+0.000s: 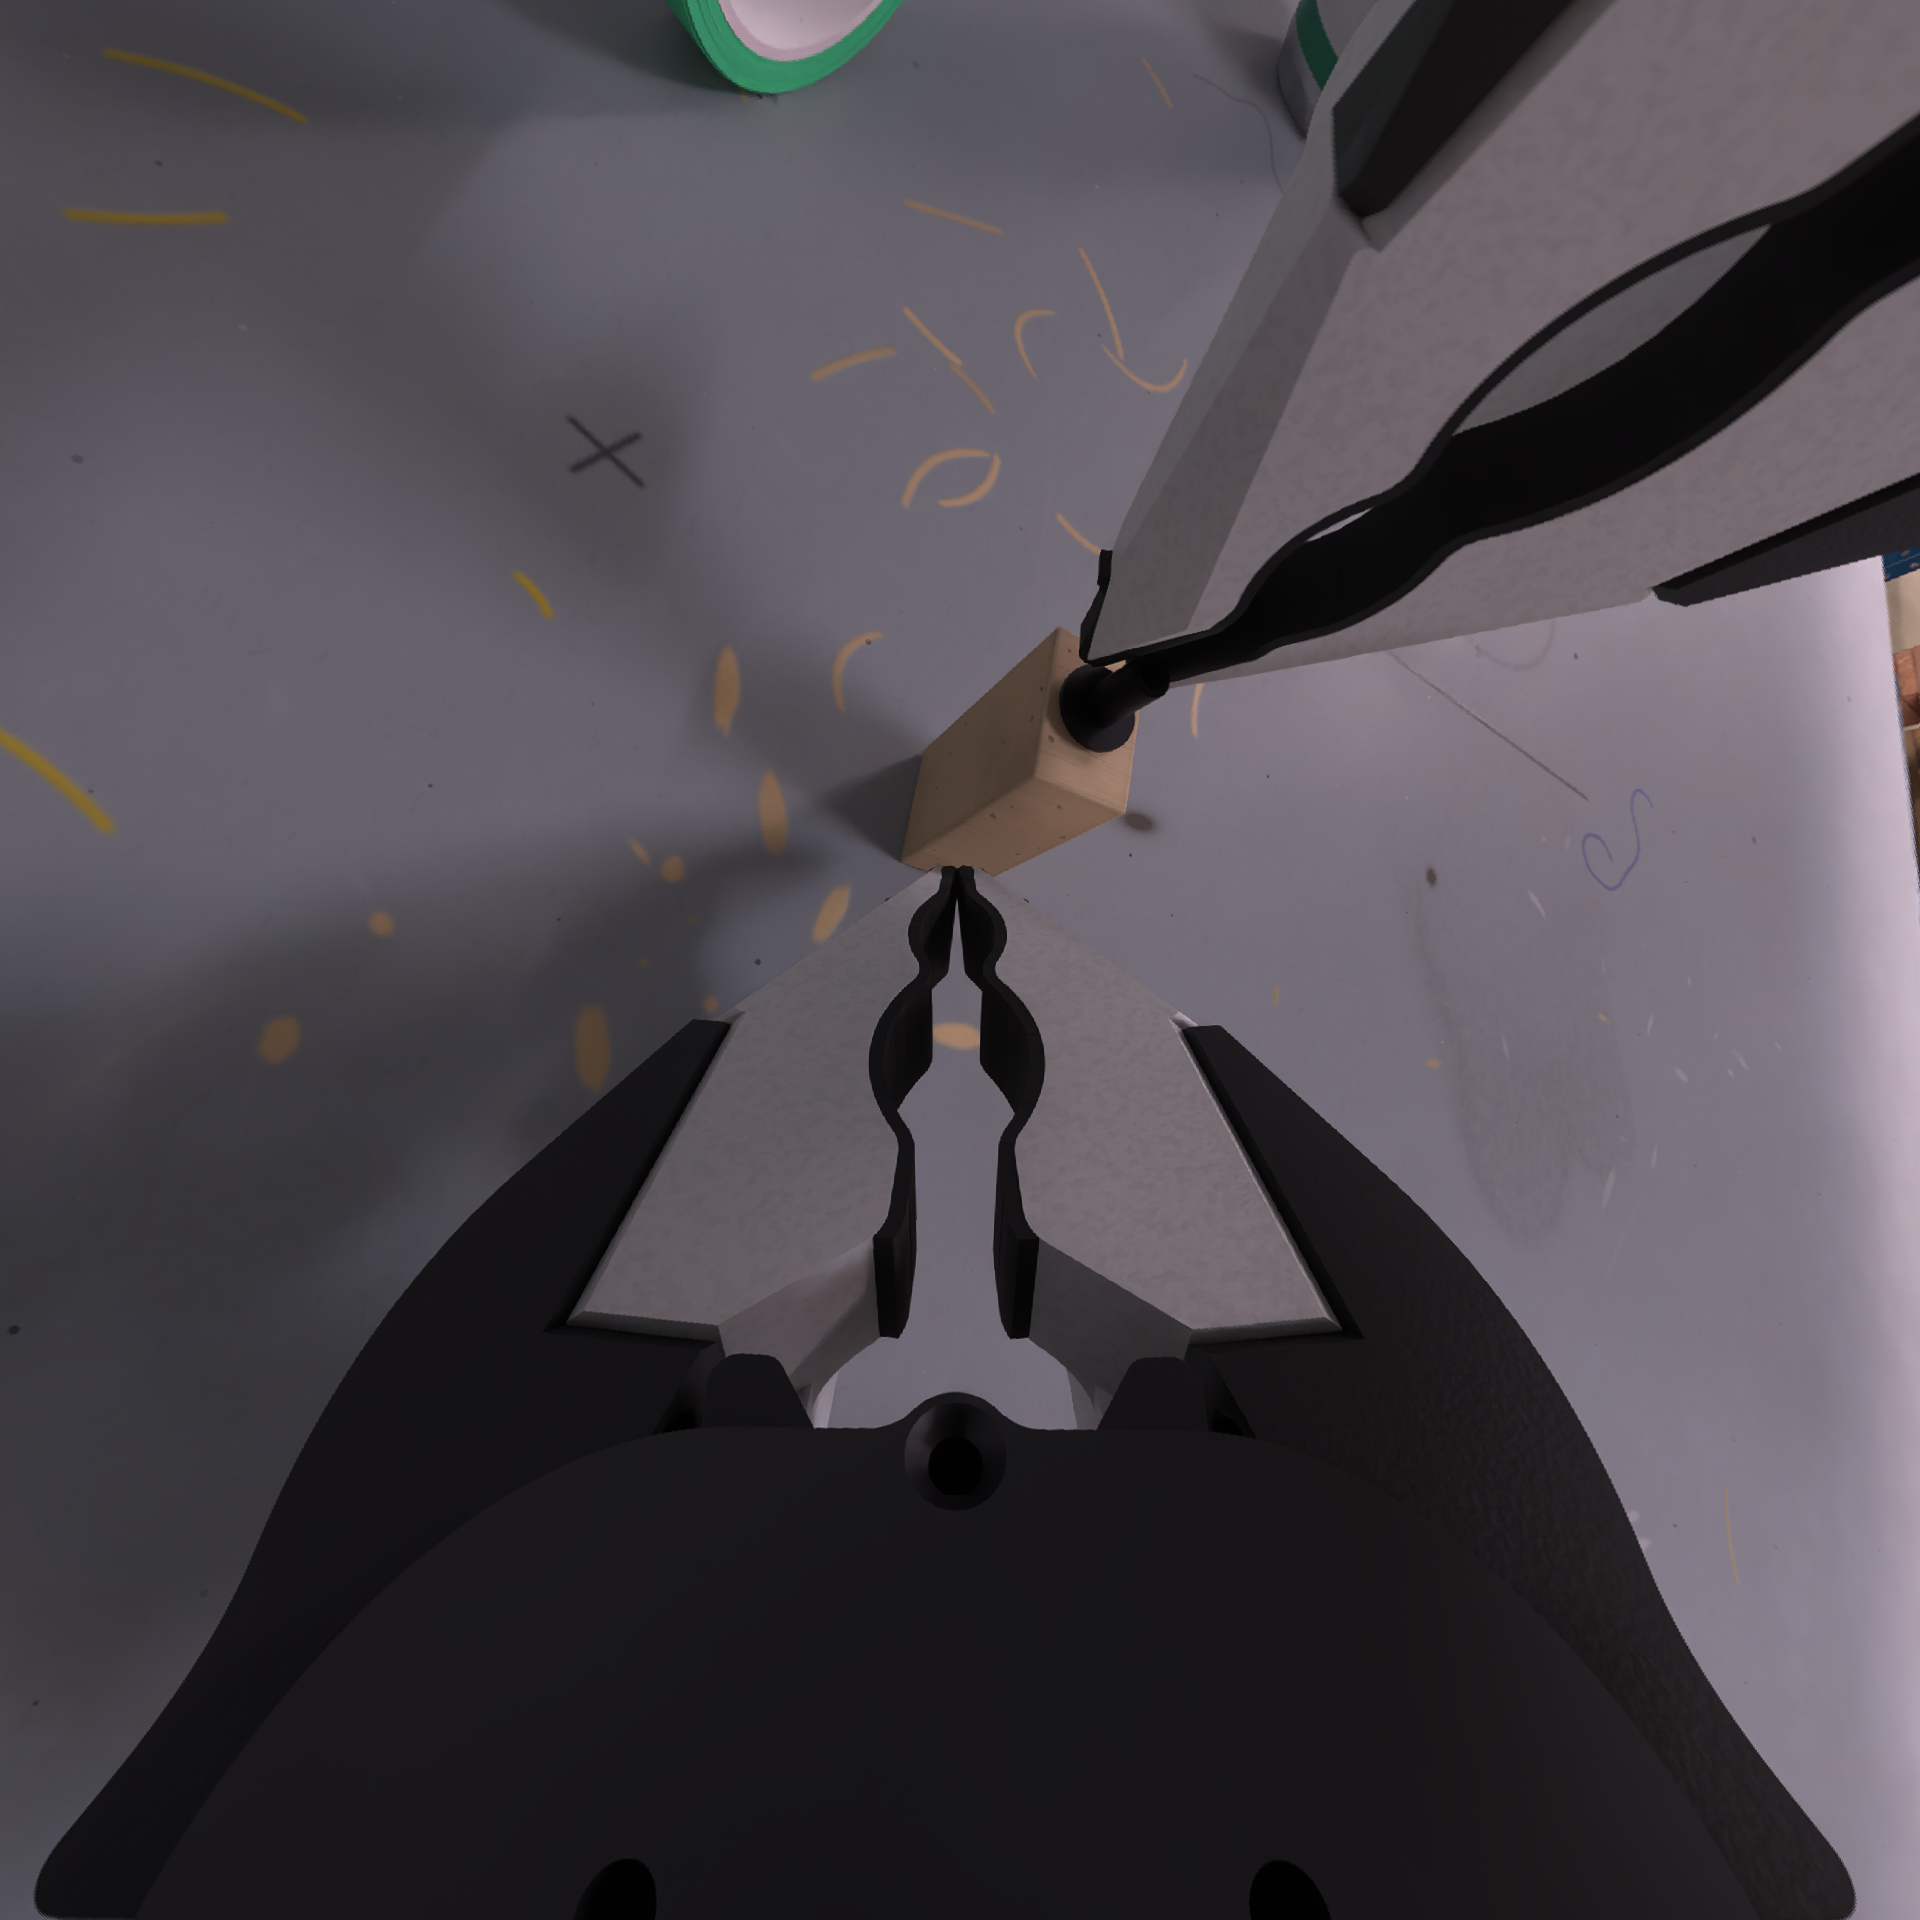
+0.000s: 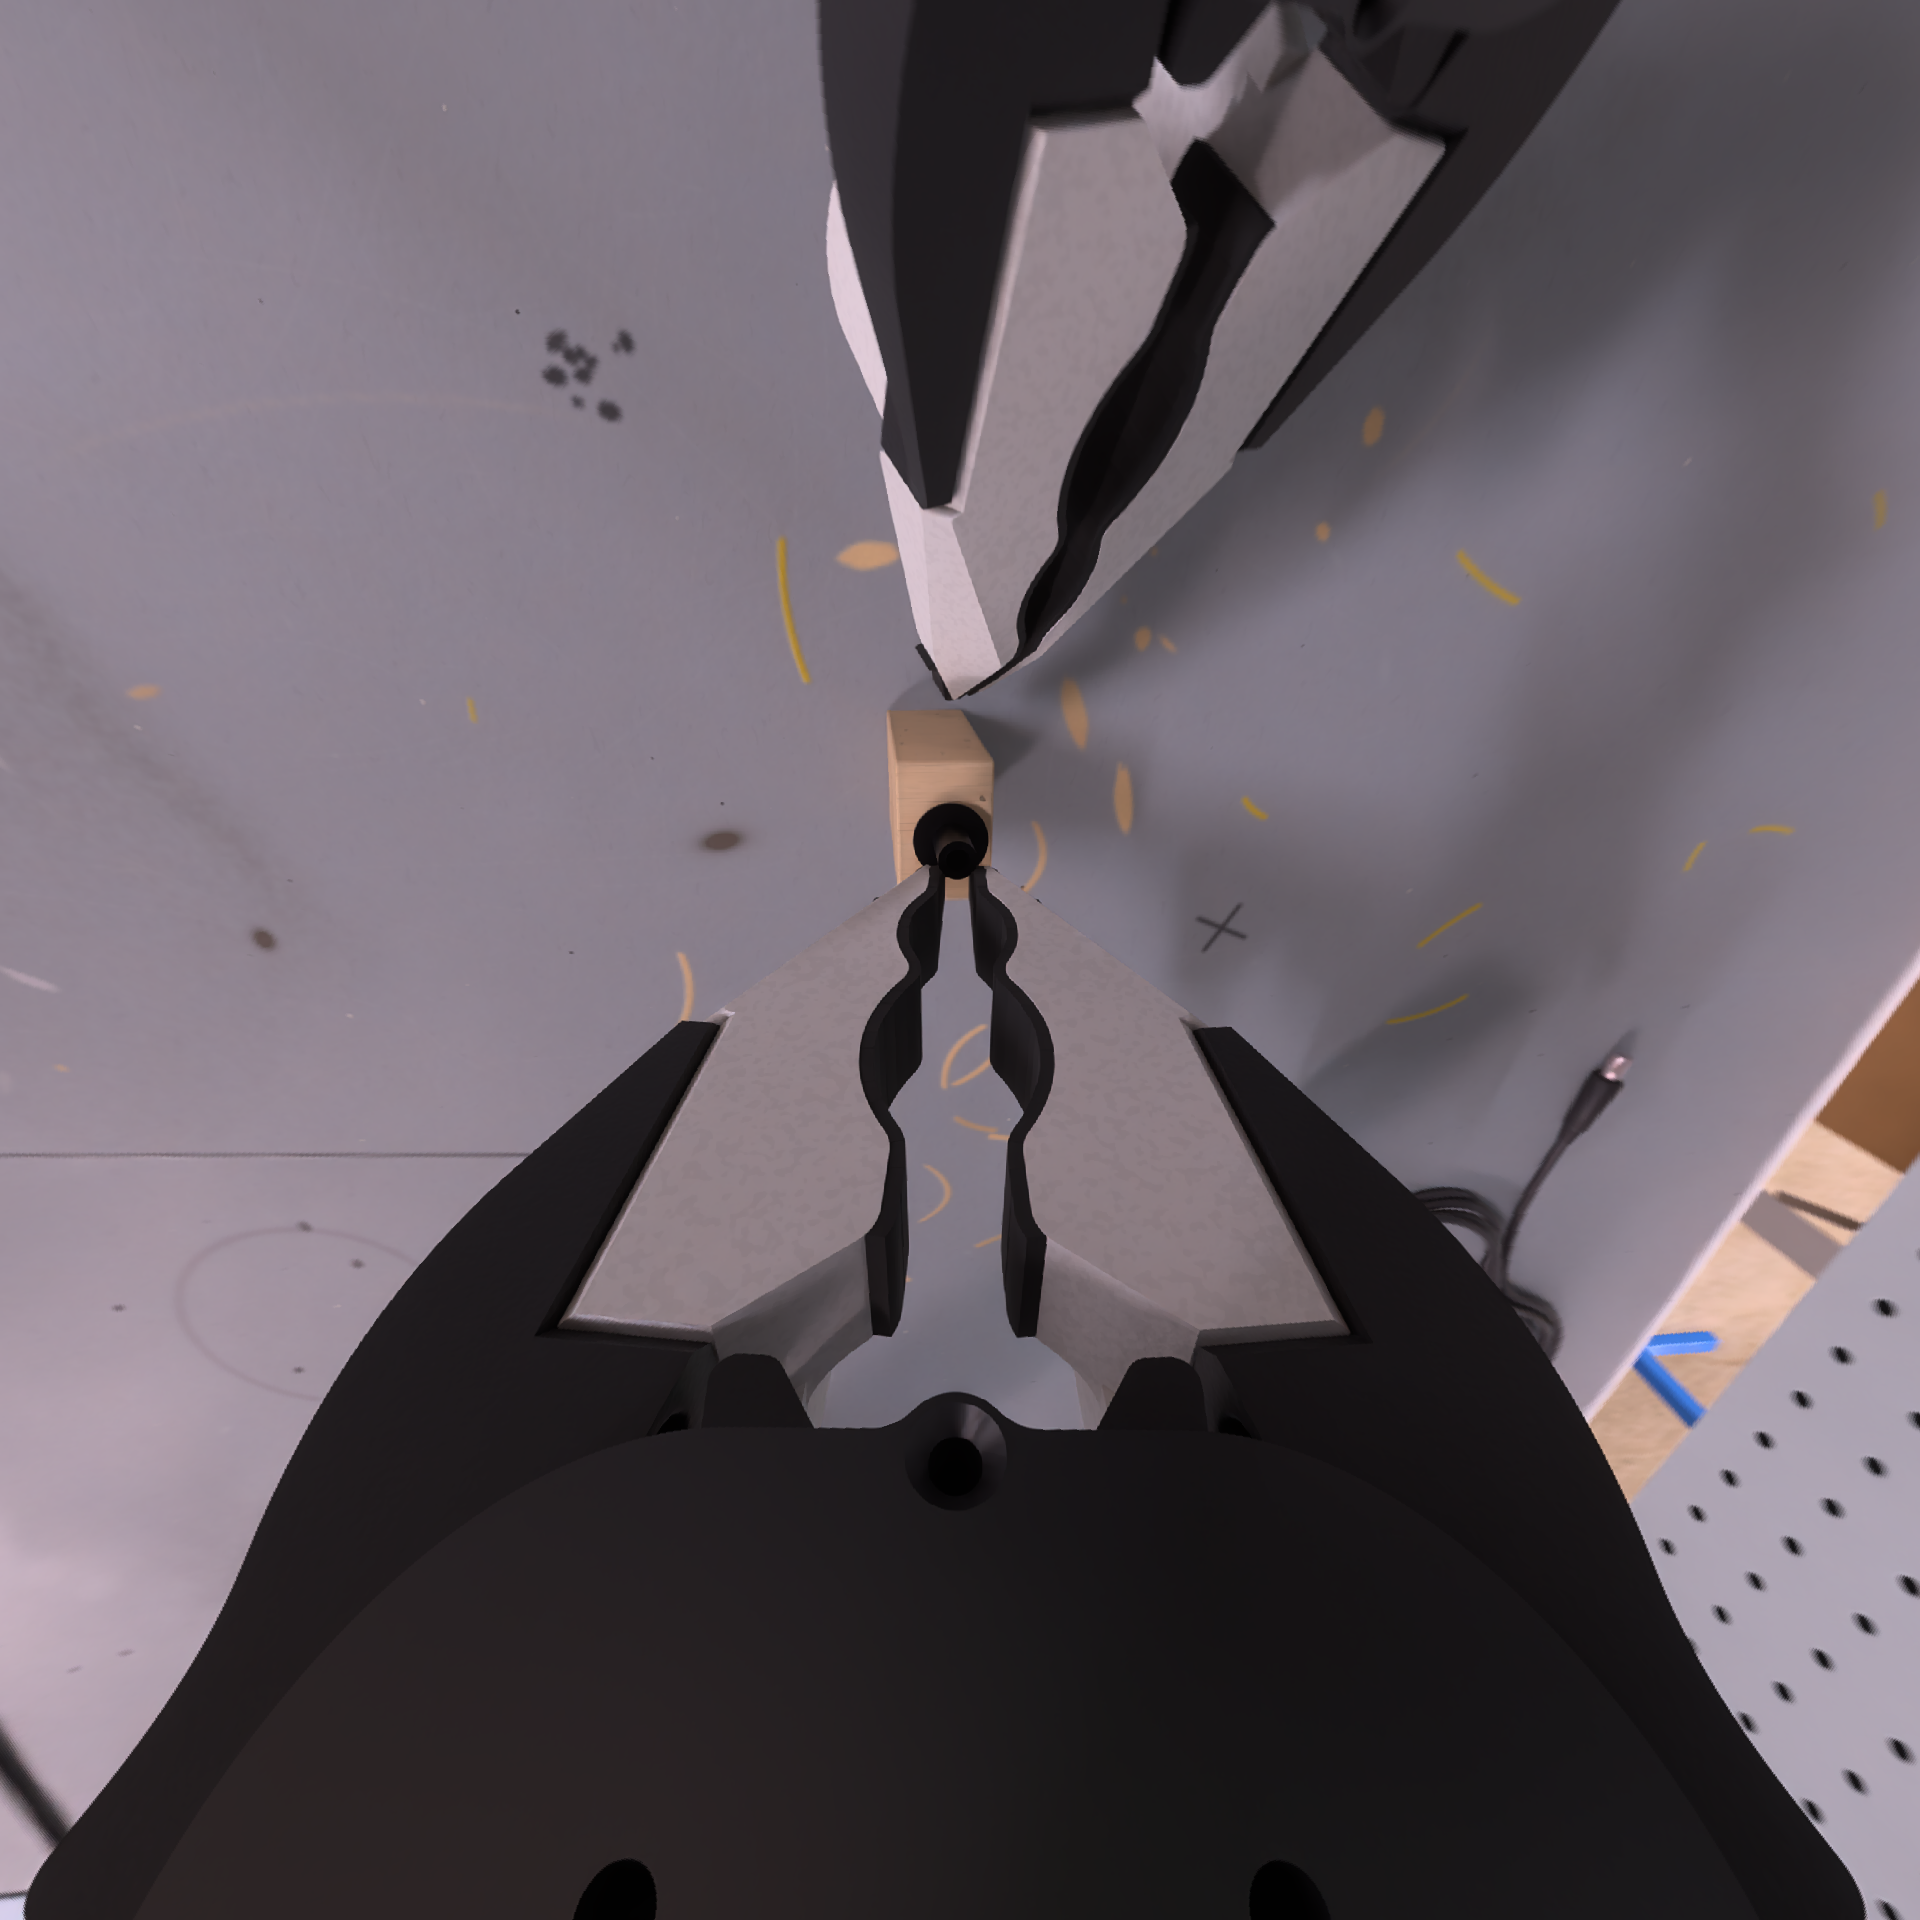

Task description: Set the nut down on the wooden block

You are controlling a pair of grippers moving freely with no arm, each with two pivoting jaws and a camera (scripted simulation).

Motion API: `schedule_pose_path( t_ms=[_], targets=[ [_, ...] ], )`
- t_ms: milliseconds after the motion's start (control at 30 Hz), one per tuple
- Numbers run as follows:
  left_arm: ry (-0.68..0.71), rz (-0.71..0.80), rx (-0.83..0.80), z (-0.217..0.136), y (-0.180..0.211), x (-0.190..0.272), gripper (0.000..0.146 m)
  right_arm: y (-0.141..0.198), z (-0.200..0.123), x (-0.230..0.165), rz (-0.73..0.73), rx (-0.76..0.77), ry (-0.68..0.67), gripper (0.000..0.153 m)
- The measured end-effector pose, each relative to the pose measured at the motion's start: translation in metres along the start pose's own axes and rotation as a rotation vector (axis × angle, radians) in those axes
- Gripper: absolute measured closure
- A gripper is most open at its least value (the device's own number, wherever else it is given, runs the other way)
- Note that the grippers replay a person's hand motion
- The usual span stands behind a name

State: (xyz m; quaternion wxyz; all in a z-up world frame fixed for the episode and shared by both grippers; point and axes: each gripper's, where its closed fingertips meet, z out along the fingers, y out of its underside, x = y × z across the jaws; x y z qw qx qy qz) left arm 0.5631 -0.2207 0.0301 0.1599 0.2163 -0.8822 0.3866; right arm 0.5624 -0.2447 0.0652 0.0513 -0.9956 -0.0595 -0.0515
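A small wooden block stands on the grey table; it also shows in the right wrist view. A black nut with a short stem rests against the block's top face, also in the right wrist view. My right gripper is shut on the nut's stem and holds it on the block; it reaches in from the upper right in the left wrist view. My left gripper is shut and empty, its tips at the block's edge on the side opposite the right gripper.
A green tape roll lies at the far edge. A black X mark and wood shavings are on the table. A black cable lies near the table edge, with a grey pegboard beyond.
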Motion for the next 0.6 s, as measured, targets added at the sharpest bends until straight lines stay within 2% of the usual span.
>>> schedule_pose_path(
  t_ms=[100, 400, 600],
  targets=[
    [0.0, 0.003, -0.005, 0.001, 0.0, 0.001, 0.146, -0.003, -0.001, 0.0, -0.045, 0.018, 0.026, 0.141],
    [-0.009, -0.007, -0.005, 0.001, 0.001, -0.003, 0.146, -0.01, -0.002, -0.003, -0.087, 0.07, 0.013, 0.138],
    [-0.001, -0.011, -0.006, 0.0, 0.002, -0.003, 0.146, -0.021, -0.009, -0.005, -0.166, 0.186, -0.013, 0.136]
  ],
)
